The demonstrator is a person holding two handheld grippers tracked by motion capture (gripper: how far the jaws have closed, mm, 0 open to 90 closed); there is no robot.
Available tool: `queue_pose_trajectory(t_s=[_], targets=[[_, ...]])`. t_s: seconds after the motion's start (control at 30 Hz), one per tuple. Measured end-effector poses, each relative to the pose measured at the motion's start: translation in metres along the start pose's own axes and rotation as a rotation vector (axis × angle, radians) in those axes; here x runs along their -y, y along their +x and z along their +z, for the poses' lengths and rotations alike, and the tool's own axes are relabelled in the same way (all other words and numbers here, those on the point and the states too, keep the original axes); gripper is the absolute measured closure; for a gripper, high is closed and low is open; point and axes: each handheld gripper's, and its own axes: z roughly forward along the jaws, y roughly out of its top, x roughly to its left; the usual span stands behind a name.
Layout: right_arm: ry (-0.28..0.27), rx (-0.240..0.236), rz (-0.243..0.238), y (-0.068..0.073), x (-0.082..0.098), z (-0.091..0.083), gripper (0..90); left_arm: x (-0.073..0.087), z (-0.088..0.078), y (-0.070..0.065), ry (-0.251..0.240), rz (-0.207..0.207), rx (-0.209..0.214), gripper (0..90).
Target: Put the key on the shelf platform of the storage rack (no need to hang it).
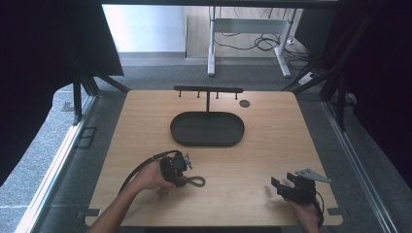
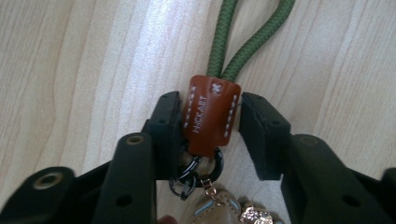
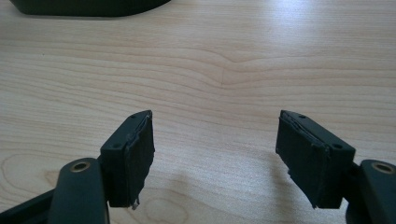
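We see the left gripper low over the table, jaws narrow around the brown leather tab of a keychain; the left pad touches it, the right pad sits just beside it. Its green cord loops away across the wood, near the front left. The right gripper rests front right, jaws wide, holding nothing. A black tray lies beyond.
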Motion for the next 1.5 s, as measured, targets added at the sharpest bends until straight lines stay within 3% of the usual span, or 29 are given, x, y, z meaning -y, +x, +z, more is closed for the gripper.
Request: queue_pose_trajectory(t_s=[0.27, 0.57, 1.07, 1.5], targets=[[0.006, 0.002, -0.001, 0.001, 0.0, 0.002, 28.2, -0.002, 0.0, 0.001, 0.006, 0.007, -0.004, 65.5], [0.0, 0.005, 0.011, -0.001, 0.0, 0.0, 28.5, 0.001, -0.006, 0.002, 0.003, -0.023, -0.025, 66.9], [0.009, 0.01, 0.013, -0.001, 0.001, 0.001, 28.7, 0.013, -0.066, -0.003, -0.117, -0.044, -0.074, 66.9], [0.013, 0.011, 0.011, 0.0, 0.002, 0.002, 28.7, 0.013, -0.087, -0.003, -0.154, -0.046, -0.098, 66.9]])
